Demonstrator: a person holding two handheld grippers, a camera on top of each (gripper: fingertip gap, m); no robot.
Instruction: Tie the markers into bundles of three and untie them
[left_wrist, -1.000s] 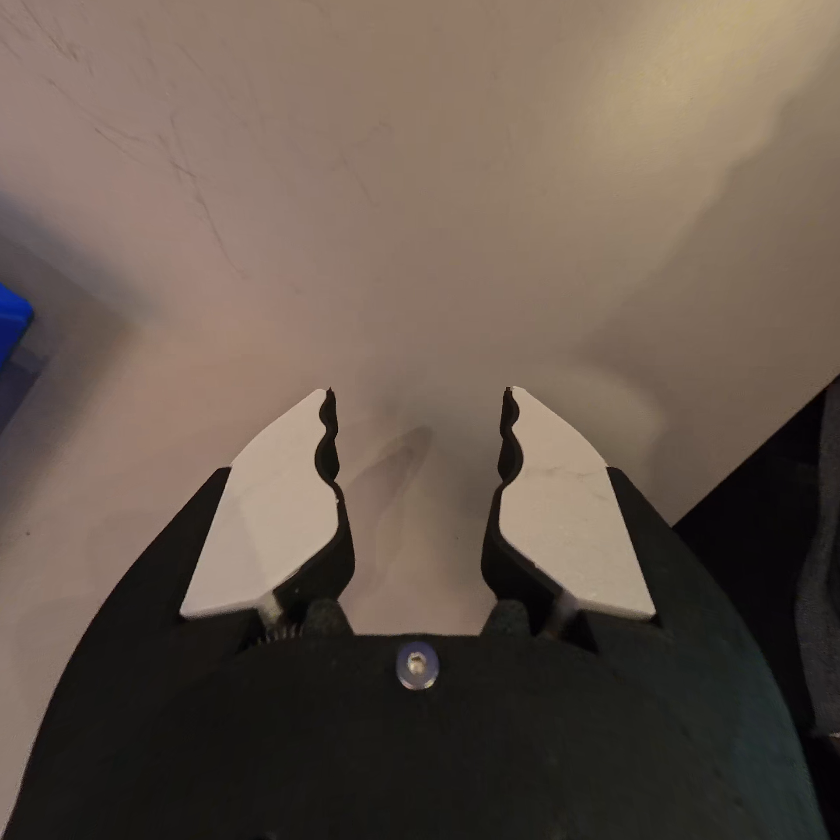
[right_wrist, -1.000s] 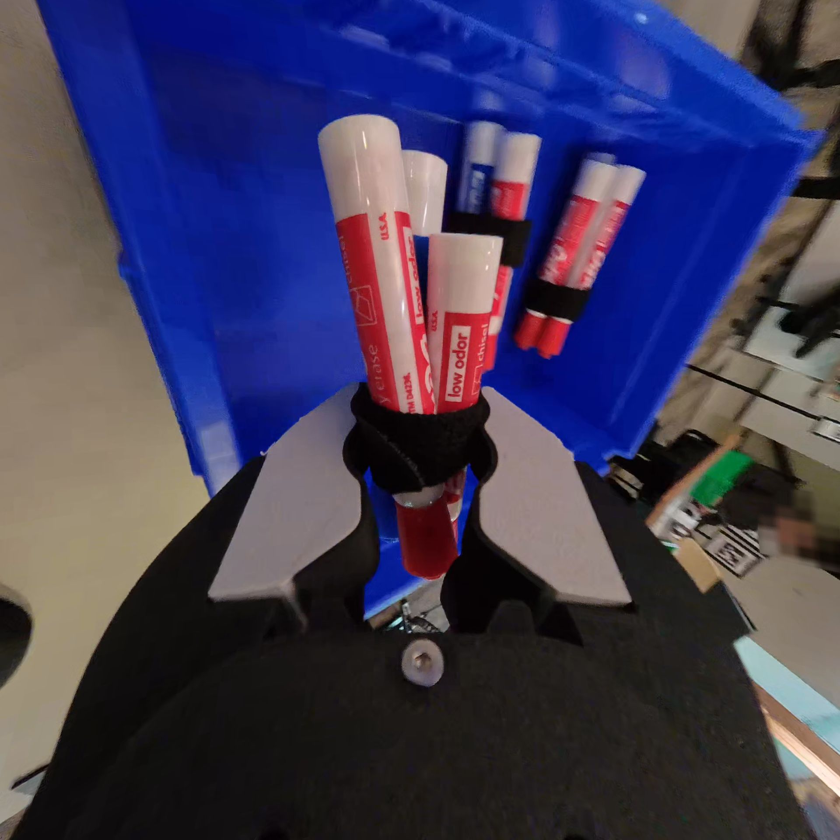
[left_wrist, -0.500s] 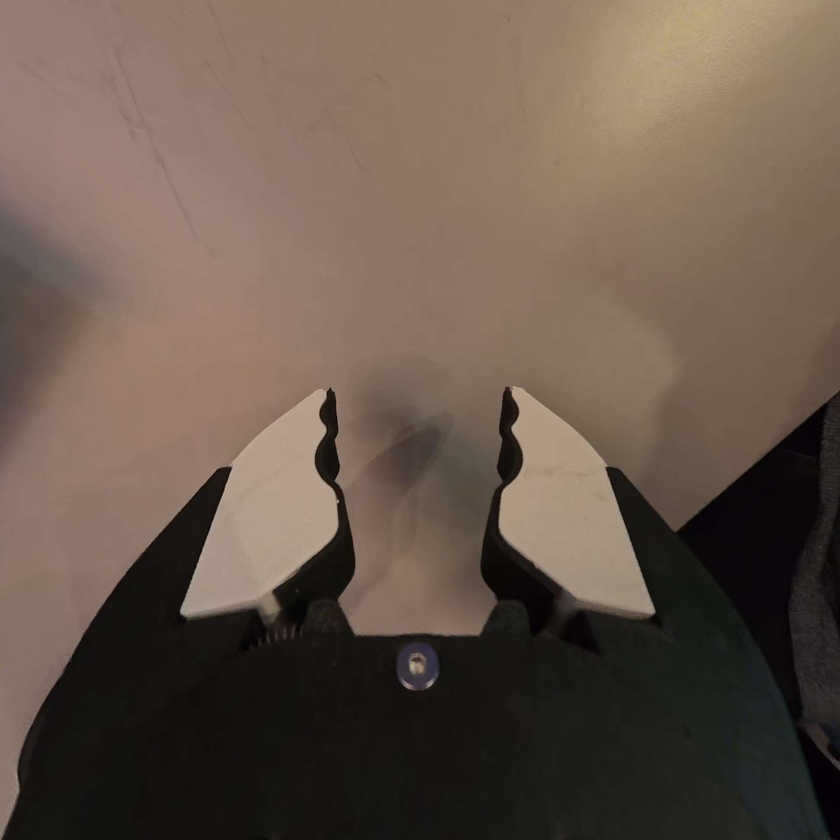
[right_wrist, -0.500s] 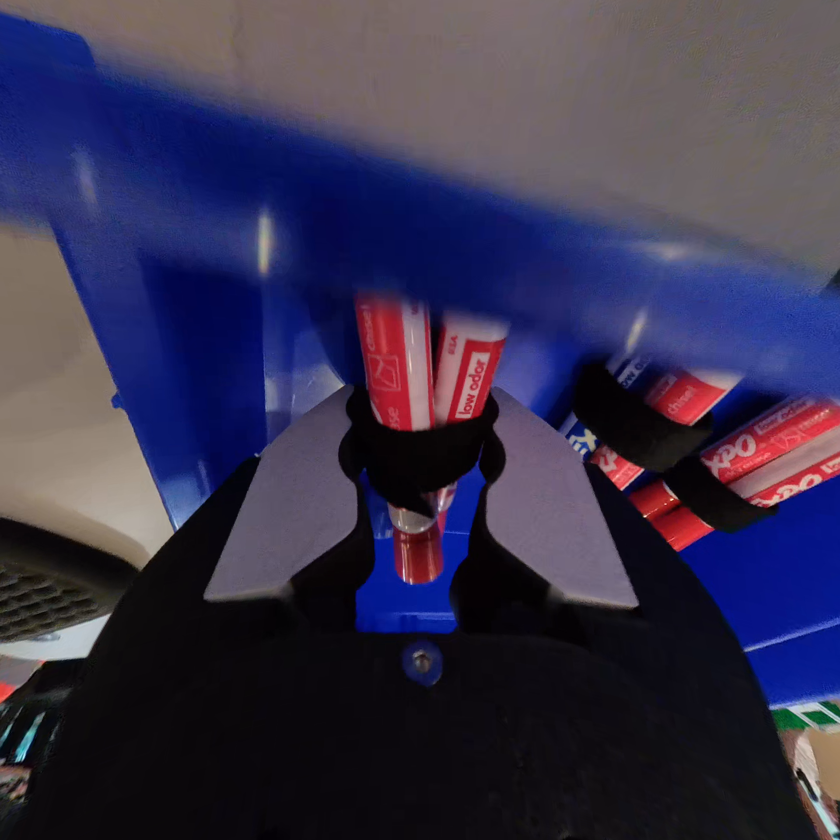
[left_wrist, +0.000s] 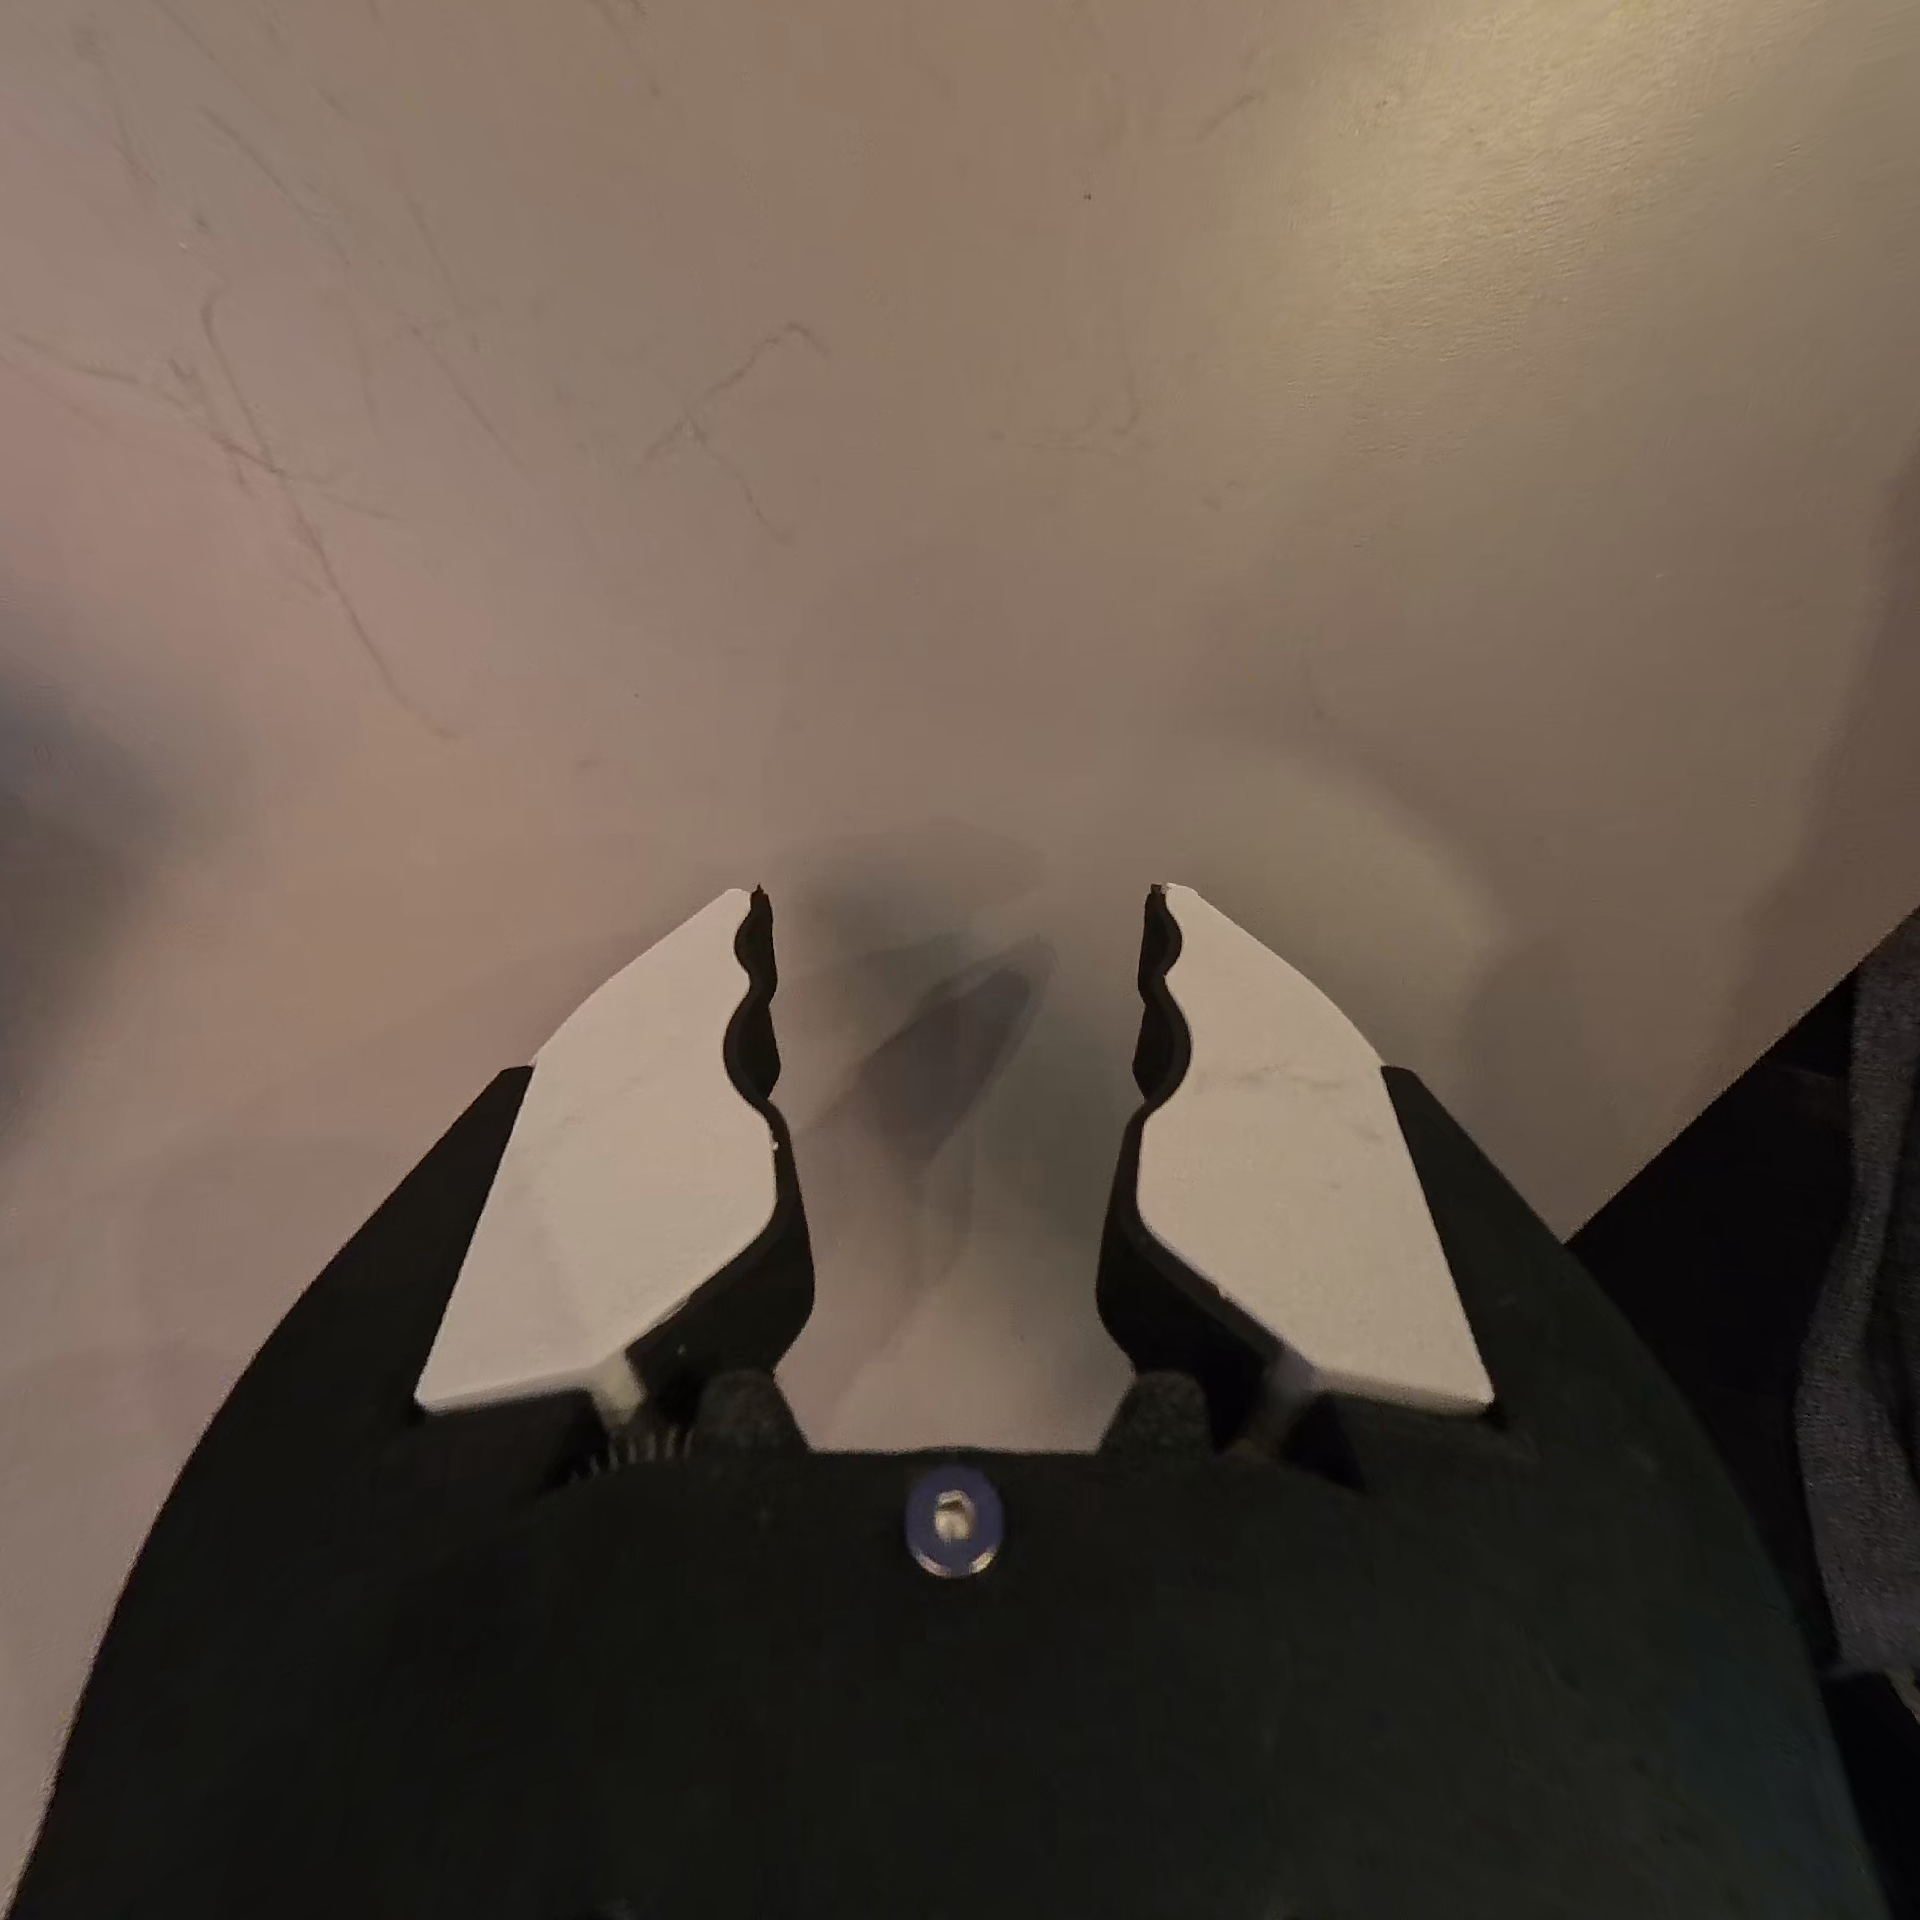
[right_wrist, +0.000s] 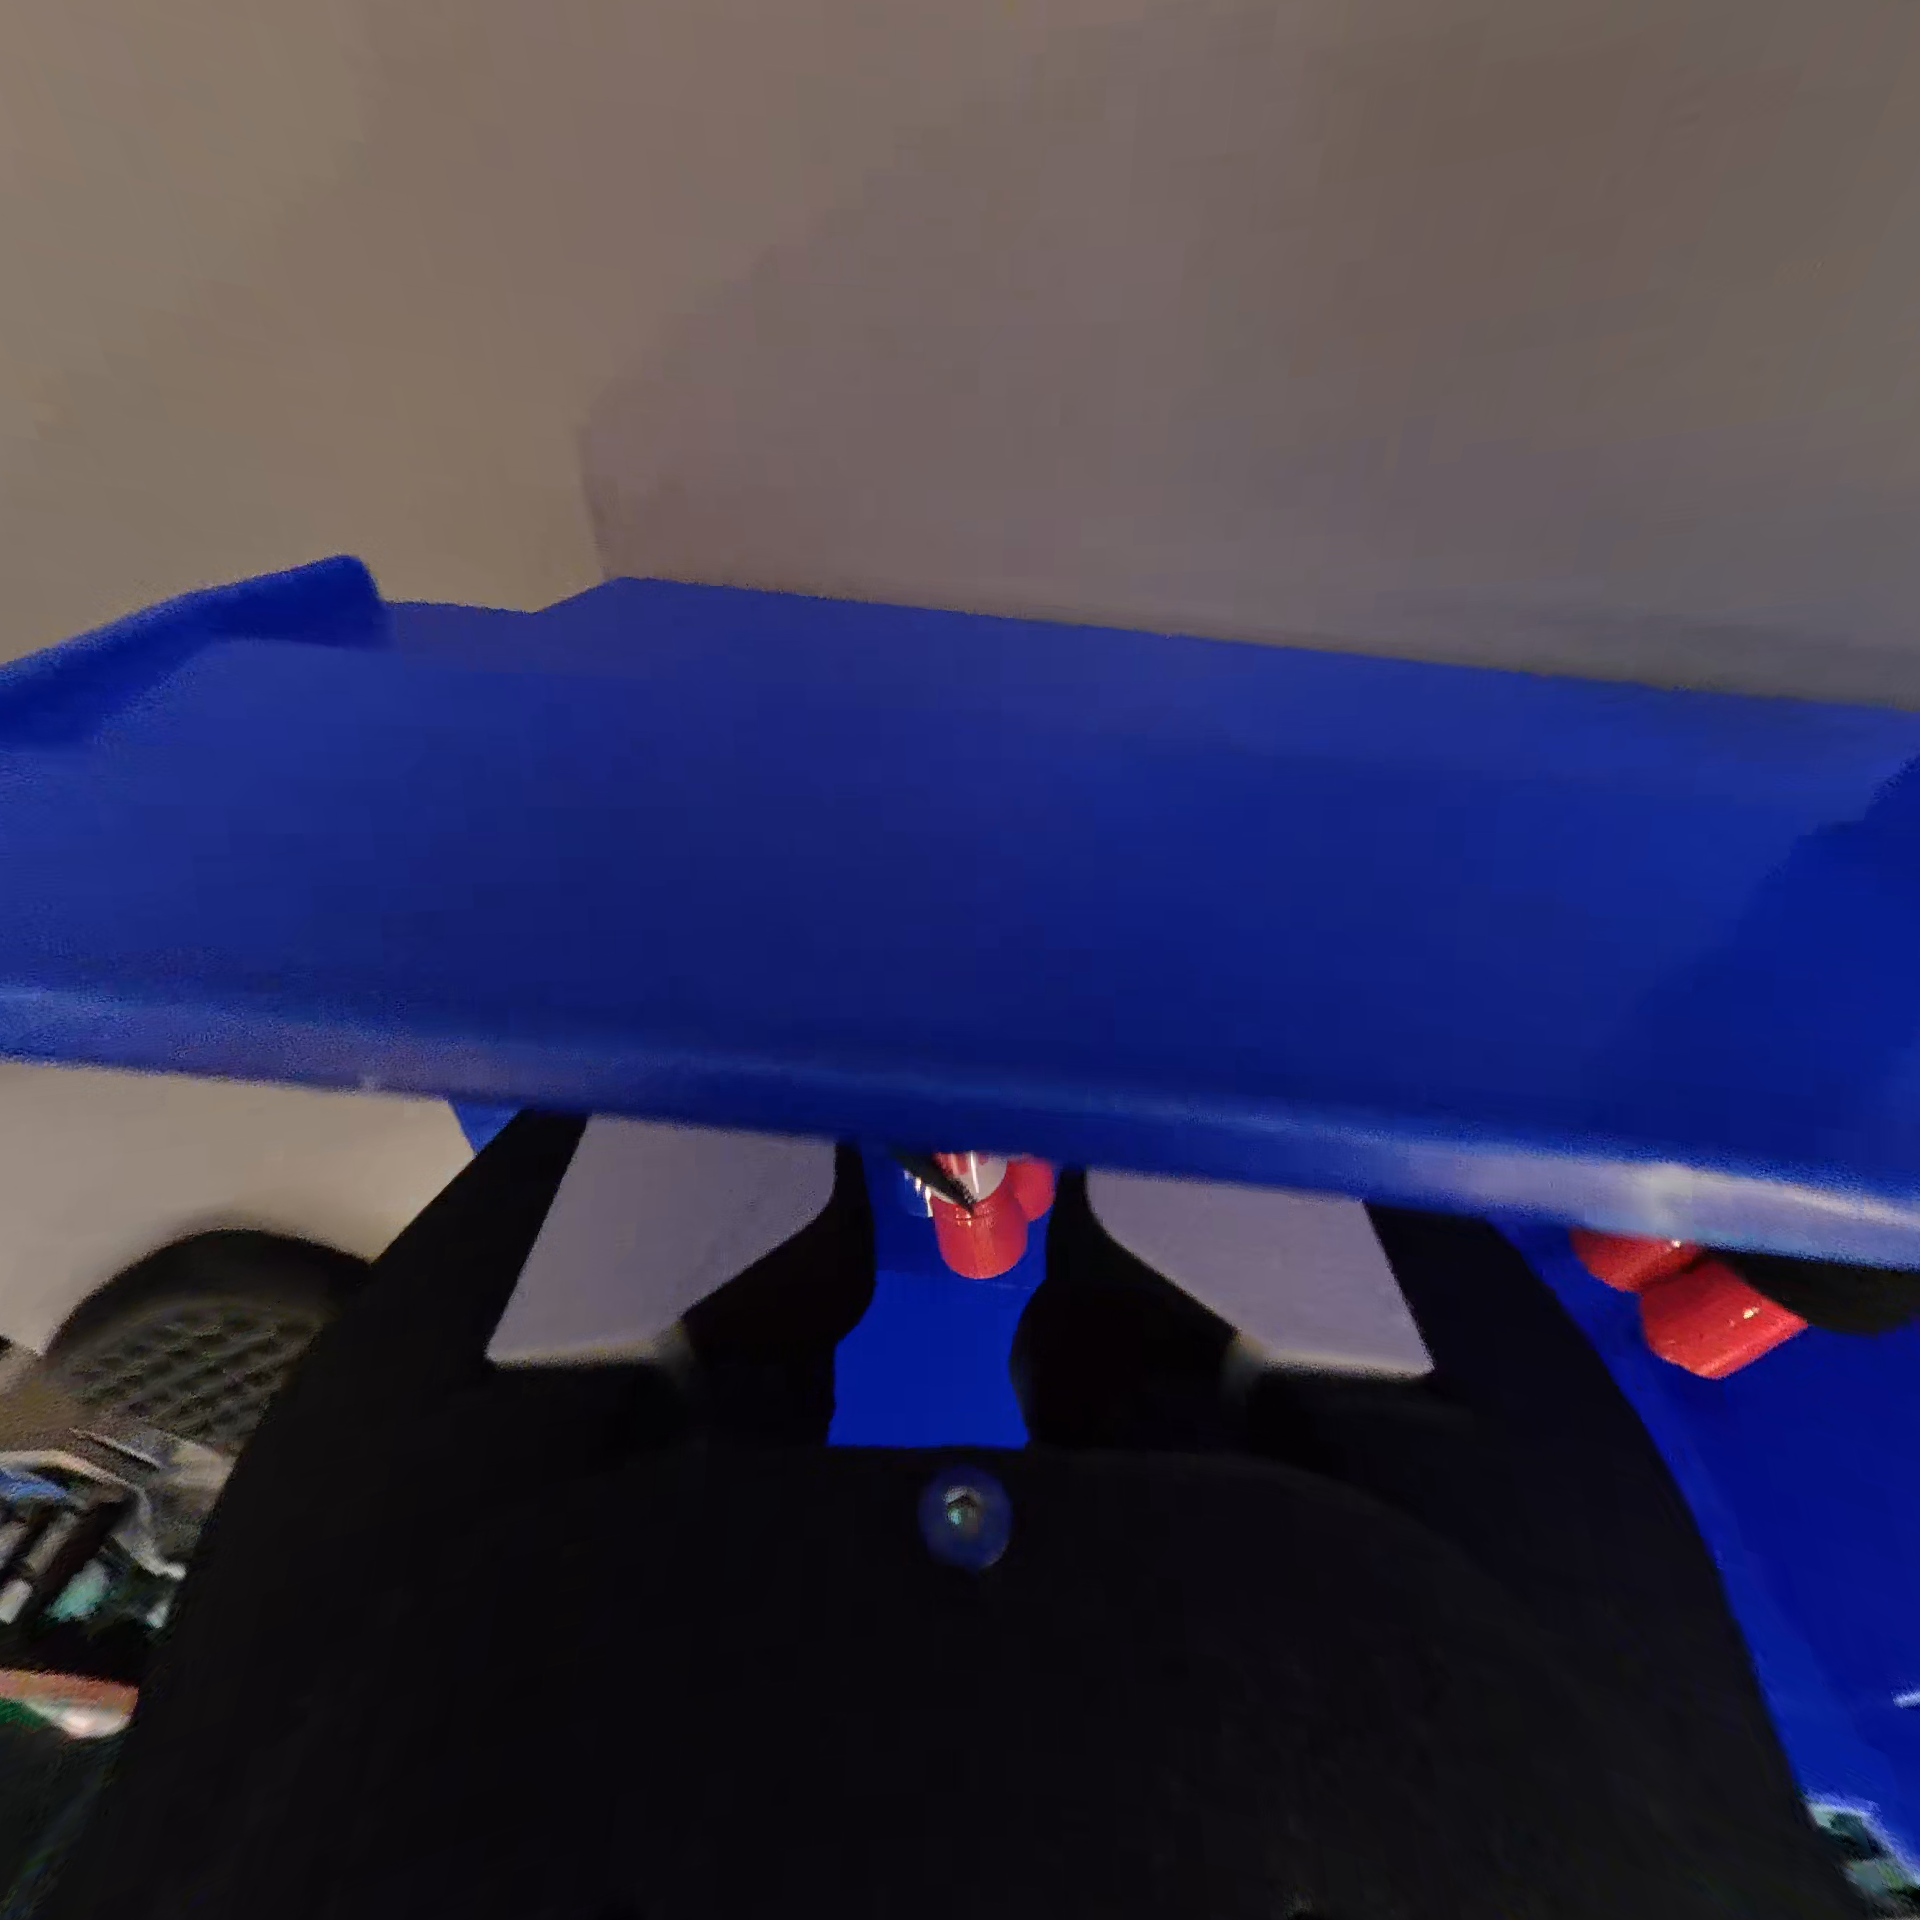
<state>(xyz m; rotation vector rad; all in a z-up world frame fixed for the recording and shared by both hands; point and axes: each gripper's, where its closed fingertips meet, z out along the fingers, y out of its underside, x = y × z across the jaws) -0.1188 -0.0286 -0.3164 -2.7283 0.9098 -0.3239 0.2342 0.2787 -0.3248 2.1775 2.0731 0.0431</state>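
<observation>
In the right wrist view my right gripper (right_wrist: 961, 1179) is low inside the blue bin (right_wrist: 935, 852). The bin's wall crosses the view and hides my fingertips. The red caps of the strapped marker bundle (right_wrist: 977, 1231) show between my fingers, which stand as close together as before, shut on it. The red caps of a second bundle (right_wrist: 1704, 1320) lie in the bin to the right. In the left wrist view my left gripper (left_wrist: 956, 894) is open and empty just above the bare pale table (left_wrist: 935, 468). No markers show in that view.
The table's edge (left_wrist: 1756, 1101) runs diagonally at the lower right of the left wrist view, with dark grey cloth (left_wrist: 1870, 1299) beyond it. A black mesh object (right_wrist: 187, 1340) and clutter sit left of the bin in the right wrist view. The tips of one gripper are about 50 centimeters away from the tips of the other. Measured from the fingertips, the black mesh object (right_wrist: 187, 1340) is 25 centimeters or so from the right gripper and 50 centimeters from the left.
My right gripper has tilted and dropped into the bin with the bundle, and the bin wall now hides most of the markers. My left gripper drifted slightly over the table, still open.
</observation>
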